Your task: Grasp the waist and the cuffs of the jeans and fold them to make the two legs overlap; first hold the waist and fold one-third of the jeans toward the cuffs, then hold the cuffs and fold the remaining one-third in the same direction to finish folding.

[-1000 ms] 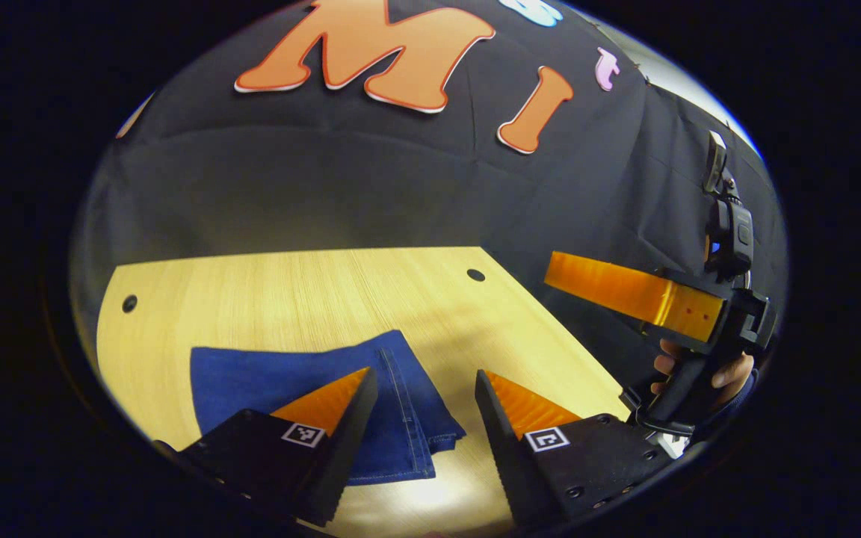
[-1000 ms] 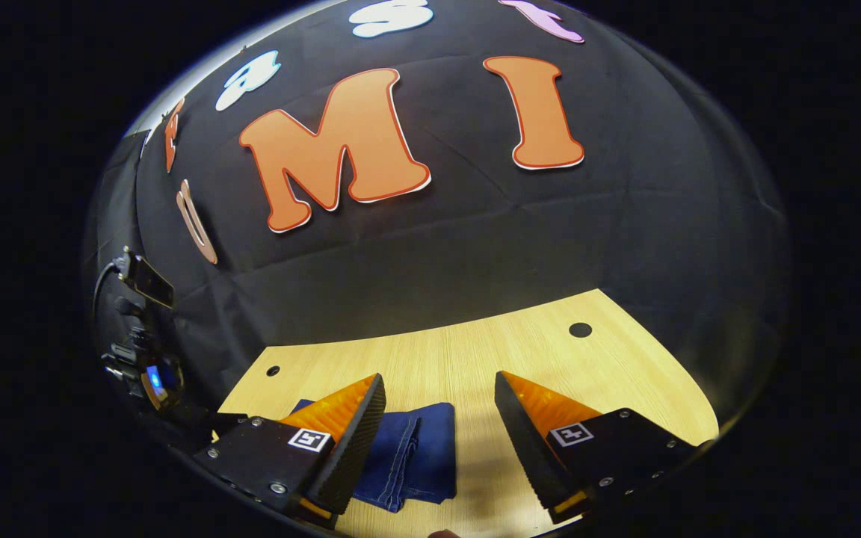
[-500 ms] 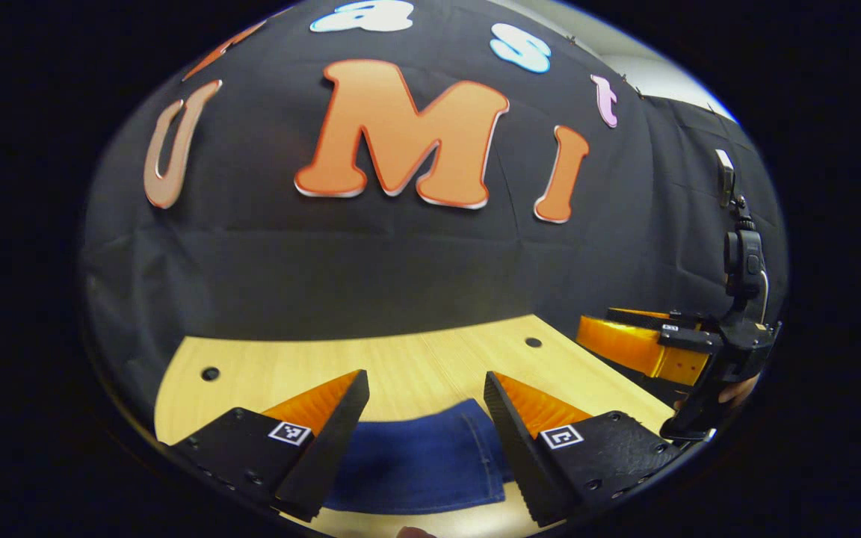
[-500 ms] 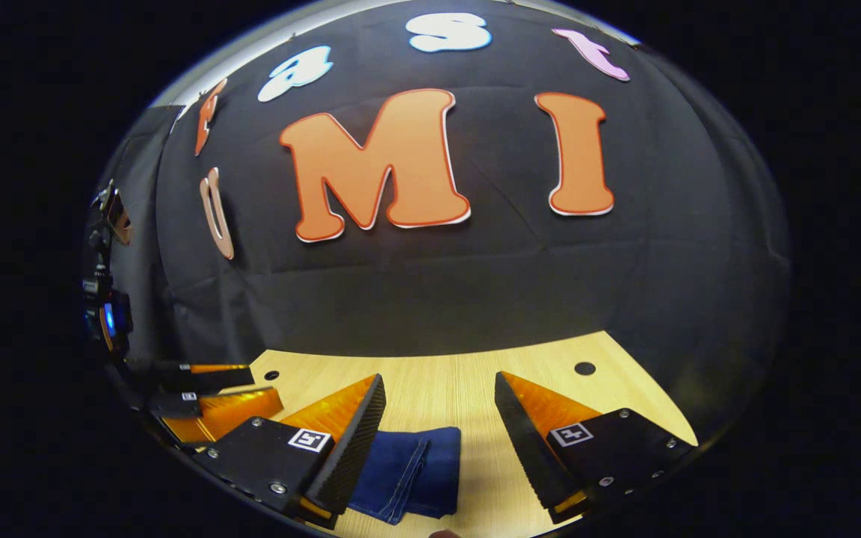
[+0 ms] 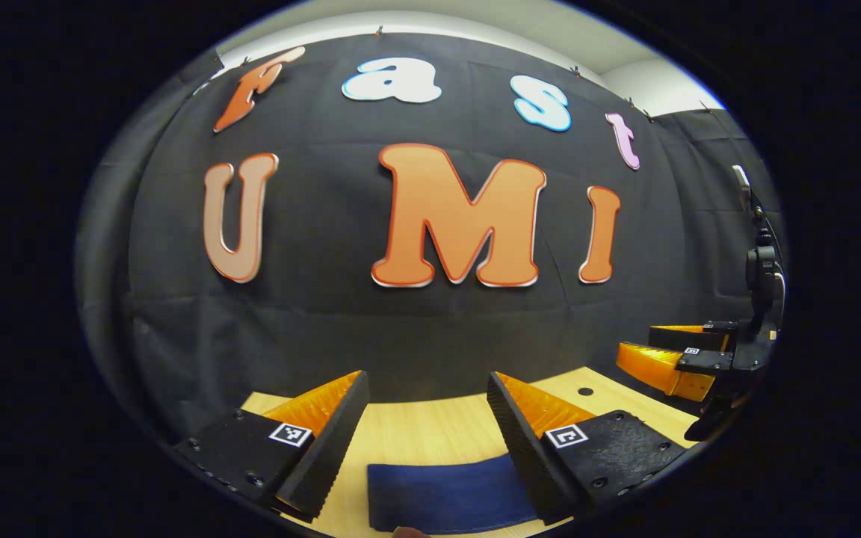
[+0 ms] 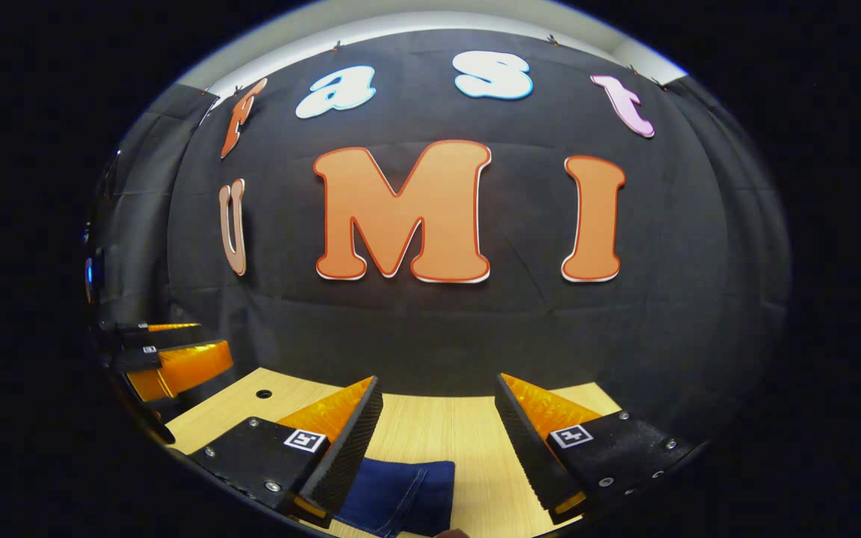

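1. The left gripper (image 5: 427,388) stands released, its two fingers spread wide with nothing between them; it hangs above the table, not touching the cloth.
2. The right gripper (image 6: 438,392) is likewise released, jaws wide apart and holding nothing.
3. The jeans (image 5: 449,504) lie folded on the light wooden table (image 5: 430,433), at 6 o'clock in the left gripper view, below the gap between that gripper's fingers. There they read as a flat, dark-blue denim block with a straight far edge and a squared left corner.
4. In the right gripper view the jeans (image 6: 400,501) sit at about 7 o'clock, just beside the left-hand finger. A stitched seam runs along the layers, and the right edge is straight.
5. The right gripper (image 5: 688,362) appears at 3 o'clock in the left gripper view; the left gripper (image 6: 169,359) appears at 9 o'clock in the right gripper view.
6. The table carries small dark round holes (image 6: 264,393) near its far edge.
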Action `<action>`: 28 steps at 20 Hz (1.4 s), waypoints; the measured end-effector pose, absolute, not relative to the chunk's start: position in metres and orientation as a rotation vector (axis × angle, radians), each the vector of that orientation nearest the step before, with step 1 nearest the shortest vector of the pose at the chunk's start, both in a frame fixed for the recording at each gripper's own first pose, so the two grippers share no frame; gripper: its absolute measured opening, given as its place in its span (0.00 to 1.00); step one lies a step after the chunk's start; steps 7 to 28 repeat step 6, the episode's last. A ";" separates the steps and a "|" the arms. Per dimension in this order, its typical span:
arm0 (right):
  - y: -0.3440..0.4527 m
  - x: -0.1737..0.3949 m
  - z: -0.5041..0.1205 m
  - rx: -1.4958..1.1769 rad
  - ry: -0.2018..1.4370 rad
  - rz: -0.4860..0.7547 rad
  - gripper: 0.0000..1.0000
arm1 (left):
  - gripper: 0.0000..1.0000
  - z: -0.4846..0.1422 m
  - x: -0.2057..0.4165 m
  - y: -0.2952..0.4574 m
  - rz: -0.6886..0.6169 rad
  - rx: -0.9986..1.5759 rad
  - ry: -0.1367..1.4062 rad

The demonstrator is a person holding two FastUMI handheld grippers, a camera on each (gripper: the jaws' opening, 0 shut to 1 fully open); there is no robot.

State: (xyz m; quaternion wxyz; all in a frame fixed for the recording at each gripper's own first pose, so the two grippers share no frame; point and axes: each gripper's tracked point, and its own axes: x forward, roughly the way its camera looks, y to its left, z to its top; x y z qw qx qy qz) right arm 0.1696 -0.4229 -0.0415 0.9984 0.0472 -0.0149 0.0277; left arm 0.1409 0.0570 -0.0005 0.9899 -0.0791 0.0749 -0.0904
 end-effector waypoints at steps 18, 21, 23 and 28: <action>-0.410 0.158 -0.023 0.065 -0.114 0.060 0.95 | 0.98 0.017 0.127 0.096 -0.073 -0.196 0.050; -0.410 0.158 -0.023 0.065 -0.114 0.060 0.95 | 0.98 0.017 0.127 0.096 -0.073 -0.196 0.050; -0.410 0.158 -0.023 0.065 -0.114 0.060 0.95 | 0.98 0.017 0.127 0.096 -0.073 -0.196 0.050; -0.410 0.158 -0.023 0.065 -0.114 0.060 0.95 | 0.98 0.017 0.127 0.096 -0.073 -0.196 0.050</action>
